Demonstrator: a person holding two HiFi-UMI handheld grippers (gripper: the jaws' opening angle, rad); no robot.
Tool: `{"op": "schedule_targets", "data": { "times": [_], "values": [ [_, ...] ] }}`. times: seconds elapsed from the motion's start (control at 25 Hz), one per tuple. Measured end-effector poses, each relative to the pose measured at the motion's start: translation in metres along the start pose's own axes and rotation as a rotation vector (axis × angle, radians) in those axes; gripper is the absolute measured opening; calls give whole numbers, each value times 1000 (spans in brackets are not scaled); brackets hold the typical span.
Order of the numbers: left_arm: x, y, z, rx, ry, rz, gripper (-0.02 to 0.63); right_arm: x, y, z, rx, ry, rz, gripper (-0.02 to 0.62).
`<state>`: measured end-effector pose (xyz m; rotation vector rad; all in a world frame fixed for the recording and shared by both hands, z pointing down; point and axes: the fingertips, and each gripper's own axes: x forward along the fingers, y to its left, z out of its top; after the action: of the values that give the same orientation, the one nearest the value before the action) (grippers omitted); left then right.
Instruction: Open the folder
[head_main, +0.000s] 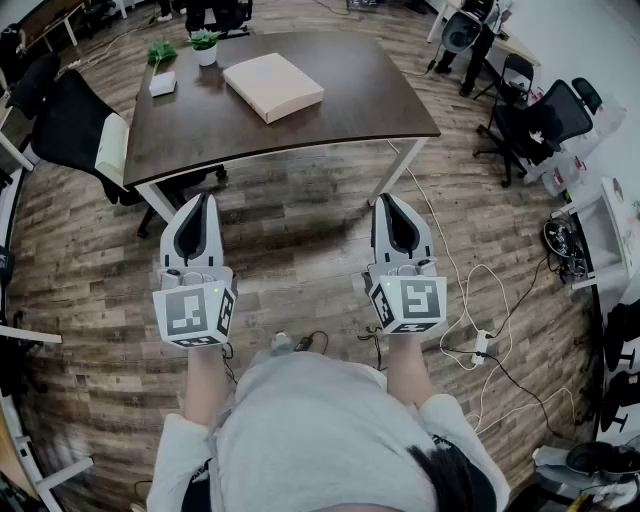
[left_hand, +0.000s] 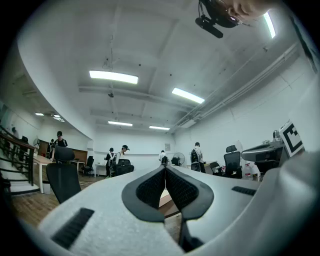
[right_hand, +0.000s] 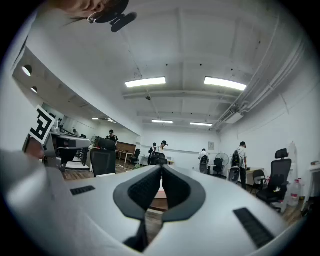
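Your left gripper (head_main: 204, 198) and right gripper (head_main: 389, 199) closed, empty — far folder (head_main: 272, 86) looks light, stiff; pinch the cover's edge.

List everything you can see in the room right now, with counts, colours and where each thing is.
table: one, dark brown, ahead of the person
folder: one, beige, closed, on the table
potted plants: two, green, table's far left corner
office chairs: several, black, left and right of table
power strip: one, white, floor at right
left gripper: one, white, shut, empty
right gripper: one, white, shut, empty
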<state>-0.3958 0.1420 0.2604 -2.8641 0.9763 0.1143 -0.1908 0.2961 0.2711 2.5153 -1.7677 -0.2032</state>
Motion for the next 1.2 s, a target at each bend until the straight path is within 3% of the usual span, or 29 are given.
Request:
{"op": "schedule_targets", "data": {
  "times": [0.56, 1.2],
  "values": [
    [-4, -7, 1, 12, 0, -6, 9, -5, 2, -2, 6, -1, 9, 15],
    [5, 35, -4, 20, -6, -24, 9, 23, 30, 4, 47, -48, -19, 15]
  ]
}}
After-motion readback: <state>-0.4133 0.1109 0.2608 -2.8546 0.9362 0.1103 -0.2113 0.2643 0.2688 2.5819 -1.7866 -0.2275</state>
